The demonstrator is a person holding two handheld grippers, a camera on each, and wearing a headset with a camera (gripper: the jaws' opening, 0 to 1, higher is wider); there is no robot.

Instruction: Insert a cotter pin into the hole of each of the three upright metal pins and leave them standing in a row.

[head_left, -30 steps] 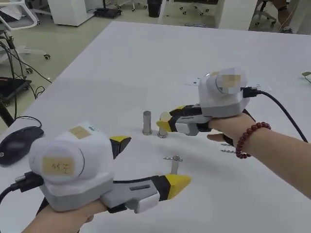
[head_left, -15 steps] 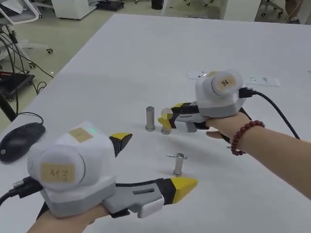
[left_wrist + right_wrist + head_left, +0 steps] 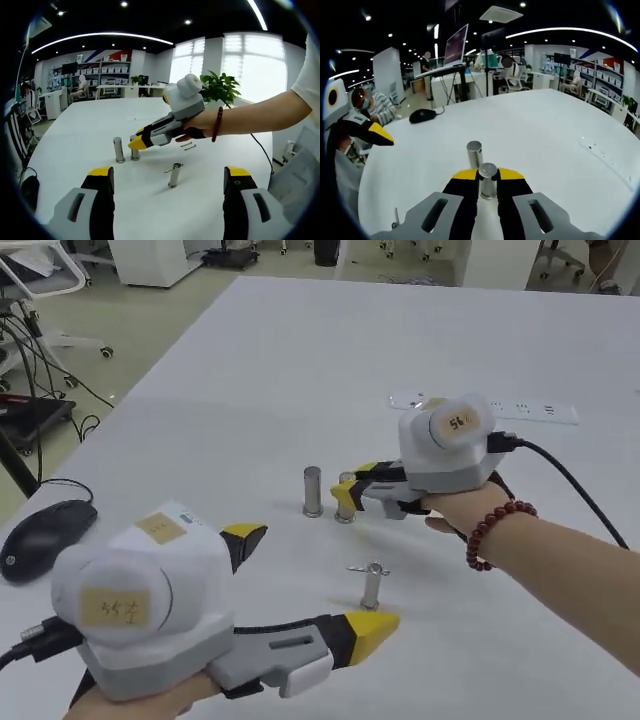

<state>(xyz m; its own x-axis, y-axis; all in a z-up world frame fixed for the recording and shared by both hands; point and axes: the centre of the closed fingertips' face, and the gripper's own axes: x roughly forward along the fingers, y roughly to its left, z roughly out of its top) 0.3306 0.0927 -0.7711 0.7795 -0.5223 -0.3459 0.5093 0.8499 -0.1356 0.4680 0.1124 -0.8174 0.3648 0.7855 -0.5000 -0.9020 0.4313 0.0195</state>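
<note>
On the white table (image 3: 250,390), head view first: clamping the middle pin (image 3: 346,514) tight with the right gripper (image 3: 342,496), just beside a bare pin (image 3: 313,491); hovering the left gripper (image 3: 310,580) wide open near the cotter-pinned pin (image 3: 372,586). Left gripper view: framing that one between spread jaws, loose cotter pins (image 3: 187,145) beyond. Right gripper view: squeezing the middle pin, bare pin just behind.

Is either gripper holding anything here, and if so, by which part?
The right gripper is shut on an upright metal pin, its jaws clamping the shaft just below the top. The left gripper is open and holds nothing.
</note>
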